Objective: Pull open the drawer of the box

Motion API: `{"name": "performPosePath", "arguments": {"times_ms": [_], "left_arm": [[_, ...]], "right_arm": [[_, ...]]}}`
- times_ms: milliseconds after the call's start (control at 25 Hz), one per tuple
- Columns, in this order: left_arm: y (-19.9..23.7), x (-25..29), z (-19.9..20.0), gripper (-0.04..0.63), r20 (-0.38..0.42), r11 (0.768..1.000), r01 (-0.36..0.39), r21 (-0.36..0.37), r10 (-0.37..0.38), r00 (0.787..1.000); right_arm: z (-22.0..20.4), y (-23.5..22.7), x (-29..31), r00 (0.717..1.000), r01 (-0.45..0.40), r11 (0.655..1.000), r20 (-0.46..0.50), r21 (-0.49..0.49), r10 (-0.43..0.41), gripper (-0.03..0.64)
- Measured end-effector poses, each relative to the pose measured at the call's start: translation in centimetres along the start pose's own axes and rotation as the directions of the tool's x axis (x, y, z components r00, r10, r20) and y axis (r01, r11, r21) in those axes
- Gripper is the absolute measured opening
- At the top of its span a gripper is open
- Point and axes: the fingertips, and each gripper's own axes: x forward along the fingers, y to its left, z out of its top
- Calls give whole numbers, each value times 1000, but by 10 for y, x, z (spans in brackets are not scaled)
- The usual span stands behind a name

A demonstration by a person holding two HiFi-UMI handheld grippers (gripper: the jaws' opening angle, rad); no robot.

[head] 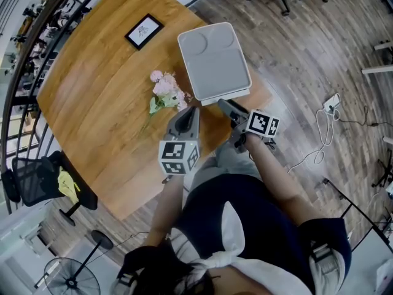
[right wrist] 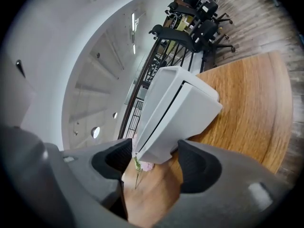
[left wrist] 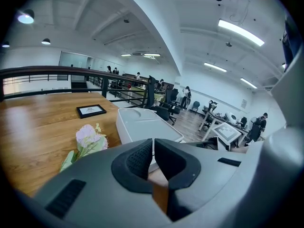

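From the head view, a white box (head: pixel 215 57) sits at the far right of the wooden surface (head: pixel 92 115), with its near end close to the surface's right edge. A bunch of pink flowers (head: pixel 167 92) lies just to the left of the box, and a small black picture frame (head: pixel 143 31) lies farther off, toward the far left. The left tongs (head: pixel 191 110) point at the spot between the flowers and the box's near end. The right tongs (head: pixel 223 103) reach right up to that near end.

In the left gripper view, the left tongs (left wrist: pixel 153 152) are closed, pad against pad, with nothing between them. Beyond them stands the box (left wrist: pixel 142 123), with the flowers (left wrist: pixel 89 139) to its left.

In the right gripper view, the right tongs (right wrist: pixel 154 152) are spread wide, and the box's (right wrist: pixel 183 106) near corner stands in the gap between them. I cannot tell whether either pad touches it. A dark seam (right wrist: pixel 166 114) runs along the box's side. The flowers (right wrist: pixel 145 166) show beneath the corner.
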Motion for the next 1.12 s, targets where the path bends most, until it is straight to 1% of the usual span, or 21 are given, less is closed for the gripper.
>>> {"name": "performPosePath", "arguments": {"times_ms": [160, 240, 400, 520, 600, 760, 840, 1000, 1120], "left_arm": [[-1, 1, -2, 29, -3, 1000, 1, 1, -1, 1000], [-2, 1, -3, 29, -4, 1000, 2, 3, -2, 1000], [-1, 0, -3, 29, -9, 1000, -1, 4, 1, 1000], [-1, -1, -4, 29, -12, 1000, -6, 2, 6, 1000], [-1, -2, -6, 29, -13, 1000, -6, 1, 6, 1000], [-2, -4, -9, 29, -16, 1000, -4, 6, 4, 1000], [-3, -5, -9, 29, -14, 1000, -1, 9, 1, 1000], [-4, -6, -10, 29, -14, 1000, 2, 6, -1, 1000], [-2, -9, -11, 29, -13, 1000, 2, 1, -2, 1000]], "right_arm": [[-5, -8, 1, 1000, 20, 999, -18, 37, -20, 302], [-5, -12, 2, 1000, 21, 998, -7, 66, -20, 302], [0, -11, 6, 1000, -5, 996, 31, 92, 2, 302], [3, -10, 7, 999, -20, 995, 40, 102, 16, 301], [2, -13, 7, 999, -16, 995, 42, 102, 12, 283], [-1, -19, 7, 999, 0, 995, 48, 99, -5, 224], [-1, -20, 7, 998, -8, 994, 56, 109, 2, 218], [-1, -20, 7, 996, -38, 983, 82, 178, 23, 192], [-5, -21, 7, 996, -31, 970, 90, 239, 10, 176]]}}
